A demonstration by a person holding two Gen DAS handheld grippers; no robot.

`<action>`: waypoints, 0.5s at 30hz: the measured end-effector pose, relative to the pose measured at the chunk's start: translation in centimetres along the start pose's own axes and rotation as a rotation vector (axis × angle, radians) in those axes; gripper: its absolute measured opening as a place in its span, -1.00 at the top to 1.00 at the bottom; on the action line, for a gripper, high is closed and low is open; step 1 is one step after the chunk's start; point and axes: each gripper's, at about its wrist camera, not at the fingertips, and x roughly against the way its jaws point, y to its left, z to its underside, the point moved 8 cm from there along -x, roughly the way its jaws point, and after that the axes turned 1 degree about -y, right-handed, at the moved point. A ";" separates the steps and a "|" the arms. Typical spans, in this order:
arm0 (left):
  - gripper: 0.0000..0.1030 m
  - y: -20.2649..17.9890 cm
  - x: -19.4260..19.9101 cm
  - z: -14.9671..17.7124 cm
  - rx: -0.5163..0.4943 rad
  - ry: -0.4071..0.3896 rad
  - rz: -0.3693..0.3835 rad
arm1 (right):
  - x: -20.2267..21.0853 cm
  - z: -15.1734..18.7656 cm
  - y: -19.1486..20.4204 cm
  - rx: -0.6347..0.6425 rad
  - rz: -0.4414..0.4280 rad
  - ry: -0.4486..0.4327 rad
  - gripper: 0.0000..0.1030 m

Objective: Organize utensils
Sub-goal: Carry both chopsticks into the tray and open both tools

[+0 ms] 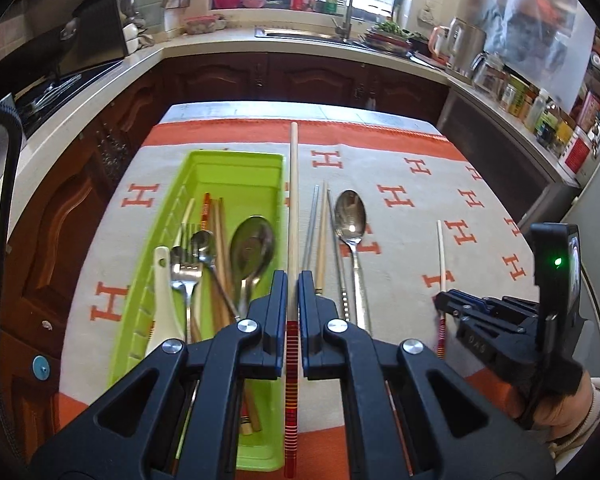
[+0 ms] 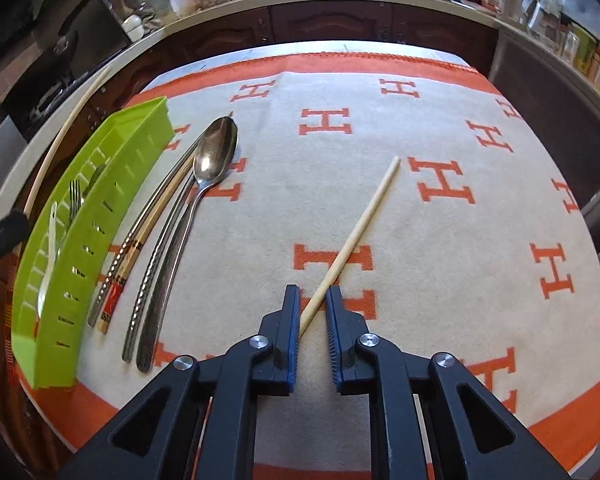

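Between left hand-held gripper (image 1: pixel 293 280) pads: chopstick (image 1: pixel 293 200)

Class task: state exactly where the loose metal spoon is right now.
The metal spoon lies on the H-patterned cloth, outside the green tray, just right of the loose chopsticks beside the tray.

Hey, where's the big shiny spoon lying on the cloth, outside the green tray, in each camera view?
Left wrist view: the spoon lies right of centre, just right of the loose chopsticks.
Right wrist view: the spoon lies at left, bowl toward the top.
Shared landmark: the green tray, to the spoon's left in both.
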 end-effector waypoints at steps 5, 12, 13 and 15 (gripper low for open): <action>0.94 2.8 1.1 -0.1 0.045 -0.021 -0.011 | 0.2 -0.4 -0.7 -0.138 -0.148 0.038 0.92; 0.94 6.0 2.6 -0.8 0.082 -0.055 -0.042 | 4.6 -3.6 5.0 -0.119 -0.357 -0.020 0.92; 0.94 6.4 2.7 -0.9 0.086 -0.055 -0.047 | 5.1 -4.2 6.2 -0.105 -0.382 -0.019 0.92; 0.94 7.2 2.6 -1.0 0.096 -0.052 -0.053 | 5.8 -5.3 9.1 -0.083 -0.436 0.002 0.92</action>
